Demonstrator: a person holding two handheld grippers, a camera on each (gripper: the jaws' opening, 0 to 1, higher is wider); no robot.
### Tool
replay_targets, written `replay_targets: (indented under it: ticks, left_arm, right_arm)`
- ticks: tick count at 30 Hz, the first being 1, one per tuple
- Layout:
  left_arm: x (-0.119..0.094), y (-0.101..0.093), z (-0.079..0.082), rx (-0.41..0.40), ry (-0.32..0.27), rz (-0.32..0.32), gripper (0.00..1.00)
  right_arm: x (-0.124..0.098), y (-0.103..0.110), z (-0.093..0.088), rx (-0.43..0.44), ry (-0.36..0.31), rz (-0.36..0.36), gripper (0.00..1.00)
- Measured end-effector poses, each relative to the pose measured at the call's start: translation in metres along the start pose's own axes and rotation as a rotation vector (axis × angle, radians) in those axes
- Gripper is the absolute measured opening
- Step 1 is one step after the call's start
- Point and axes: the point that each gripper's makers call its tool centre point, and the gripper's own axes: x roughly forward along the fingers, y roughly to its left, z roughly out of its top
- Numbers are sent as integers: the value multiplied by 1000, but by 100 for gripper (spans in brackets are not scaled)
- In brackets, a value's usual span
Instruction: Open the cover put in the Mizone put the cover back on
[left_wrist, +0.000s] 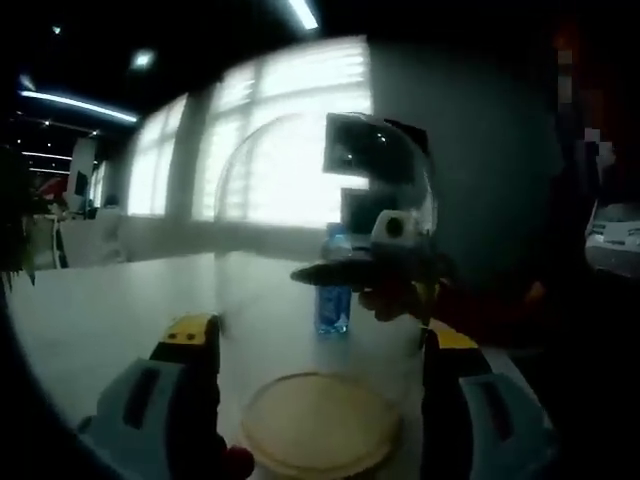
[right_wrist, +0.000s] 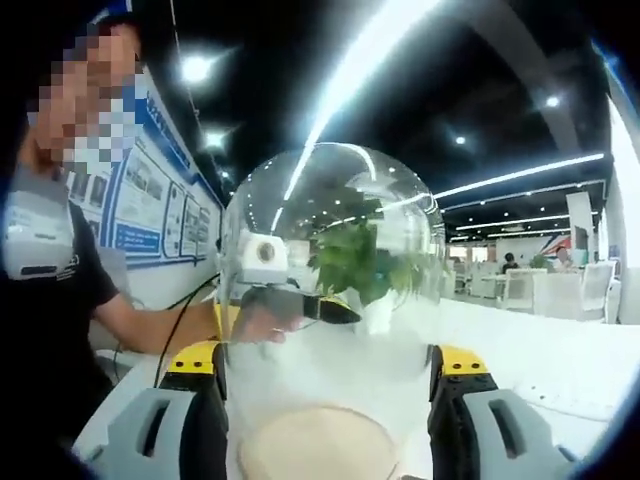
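a clear glass dome cover (right_wrist: 330, 270) over a round wooden base (left_wrist: 318, 425) stands between both spread, released claws; the blue mizone bottle (left_wrist: 334, 290) stands beyond on the white surface (left_wrist: 110, 310).

- My left gripper (left_wrist: 318, 345) camera sits low and close to the white table (left_wrist: 90, 310). It looks level along its two jaws, toward the bright windows (left_wrist: 290, 140).
- The glass cover (left_wrist: 330, 250) and its round wooden base (left_wrist: 318, 425) stand directly before this camera, between the jaws.
- My right gripper (right_wrist: 325, 385) camera looks from the opposite side, also low and very near. It is tilted a little upward, toward the ceiling lights (right_wrist: 370, 70) and a wall with posters (right_wrist: 150, 215).
- Both views share the same cover (right_wrist: 335, 260) and base (right_wrist: 318, 440). Each view sees the other gripper through the glass.
- The left gripper view also has a blue bottle (left_wrist: 334, 290) behind the glass.
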Motion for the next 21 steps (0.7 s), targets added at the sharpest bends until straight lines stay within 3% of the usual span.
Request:
replay_targets:
  ticks: [7,18,21]
  left_arm:
    - [0,1,-1,-21,-12,-12,76]
    - [0,0,-11,0,18,-15,75]
    - [0,1,-18,-3,36,-22,75]
  right_arm:
    - [5,-3,-6,58,3,66,79]
    - [4,1,-16,25,19,43,80]
    - [4,1,-22,49,22,52,79]
